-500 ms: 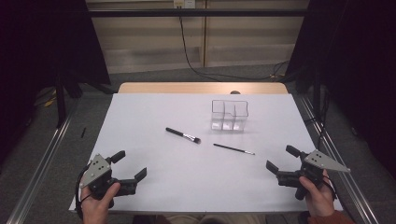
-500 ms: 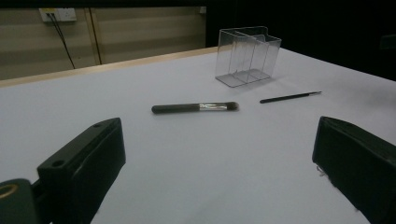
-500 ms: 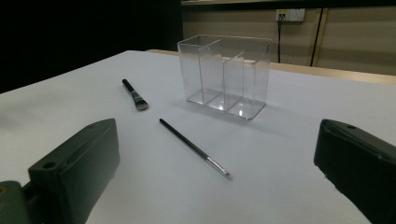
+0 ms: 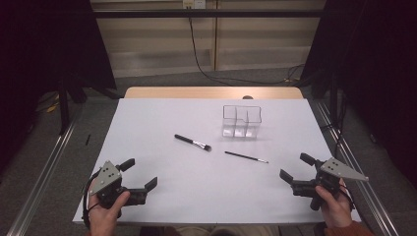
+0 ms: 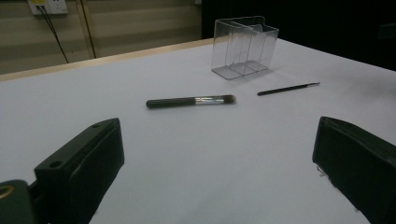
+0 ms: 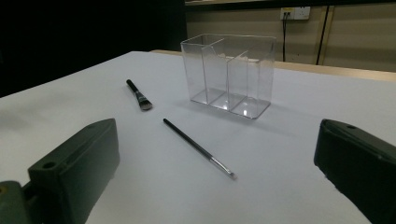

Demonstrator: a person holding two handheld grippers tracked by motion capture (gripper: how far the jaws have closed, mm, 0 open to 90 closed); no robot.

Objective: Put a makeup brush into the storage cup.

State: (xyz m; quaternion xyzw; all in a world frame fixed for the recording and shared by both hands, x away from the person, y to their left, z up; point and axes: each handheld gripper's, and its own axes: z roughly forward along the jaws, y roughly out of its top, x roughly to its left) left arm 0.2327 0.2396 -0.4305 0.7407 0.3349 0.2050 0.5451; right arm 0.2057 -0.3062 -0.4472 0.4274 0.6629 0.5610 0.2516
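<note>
Thick brush [image 4: 192,142], thin brush [image 4: 246,157], clear organizer [image 4: 241,121], no readable writing

My high view looks down from six o'clock; both gripper views, low, share the clear organizer [image 4: 241,121] [image 5: 244,45] [image 6: 228,74] toward twelve.

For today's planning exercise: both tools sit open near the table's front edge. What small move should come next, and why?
Probably reach the right tool toward the thin brush: it lies flat nearest that tool, the organiser stands empty, and both tools hold nothing.
</note>
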